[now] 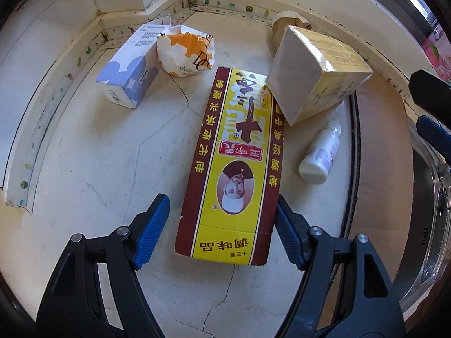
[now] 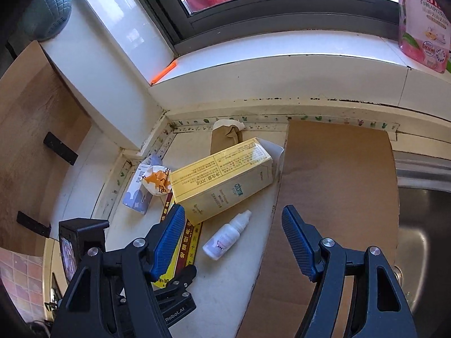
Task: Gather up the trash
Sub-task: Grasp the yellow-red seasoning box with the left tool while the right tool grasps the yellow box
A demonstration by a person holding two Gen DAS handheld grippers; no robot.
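Note:
A flat red-and-yellow spice box (image 1: 234, 166) lies on the white counter, its near end between the fingers of my open left gripper (image 1: 222, 211). A pale yellow box (image 1: 315, 73) leans on its far end. A small white dropper bottle (image 1: 320, 155) lies to the right. A blue-and-white carton (image 1: 129, 73) and a crumpled orange-and-white wrapper (image 1: 186, 50) lie at the far left, a brown paper roll (image 1: 290, 21) behind. My right gripper (image 2: 234, 222) is open and empty, hovering above the dropper bottle (image 2: 225, 235) and the yellow box (image 2: 222, 180).
A brown cardboard sheet (image 2: 338, 186) covers the counter to the right, next to a steel sink (image 2: 425, 225). A pink detergent pouch (image 2: 422, 22) stands on the window sill. A wall corner and tiled edge (image 1: 146, 8) close off the back left.

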